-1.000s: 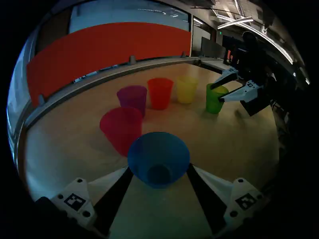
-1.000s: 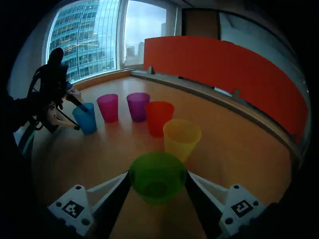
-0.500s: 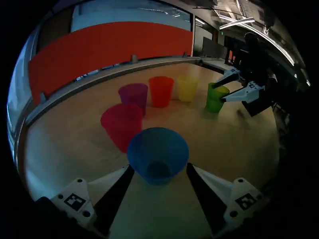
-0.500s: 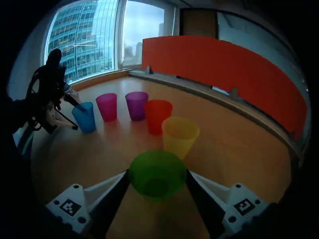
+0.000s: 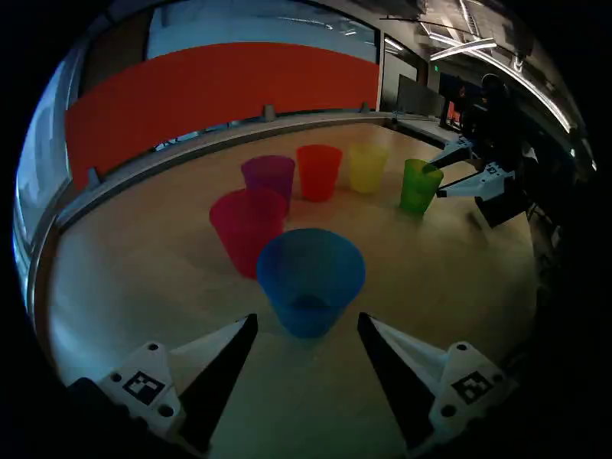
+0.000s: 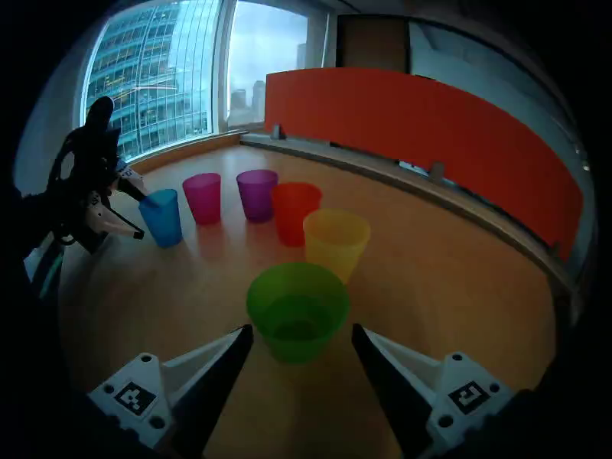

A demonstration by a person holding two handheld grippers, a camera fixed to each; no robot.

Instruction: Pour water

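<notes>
A blue cup [image 5: 310, 279] stands upright on the wooden table [image 5: 138, 283] just ahead of my left gripper [image 5: 306, 317]. The fingers are open, flanking its base with a gap on both sides. A green cup [image 6: 298, 310] stands upright at the tips of my right gripper [image 6: 301, 327], also open and not touching it. In the left gripper view the right gripper [image 5: 436, 180] sits by the green cup [image 5: 419, 186] at the far right. In the right gripper view the left gripper [image 6: 143, 218] is beside the blue cup [image 6: 162, 218].
Between the two end cups stand a pink cup [image 5: 249, 229], a purple cup [image 5: 269, 174], an orange cup [image 5: 319, 172] and a yellow cup [image 5: 367, 167] in a curved row. An orange panel [image 5: 214, 92] runs along the table's far edge. Windows [image 6: 153, 84] lie beyond.
Both grippers have opened and drawn back a little. The blue and green cups, gripped before, now stand free on the table slightly farther ahead of the fingers.
</notes>
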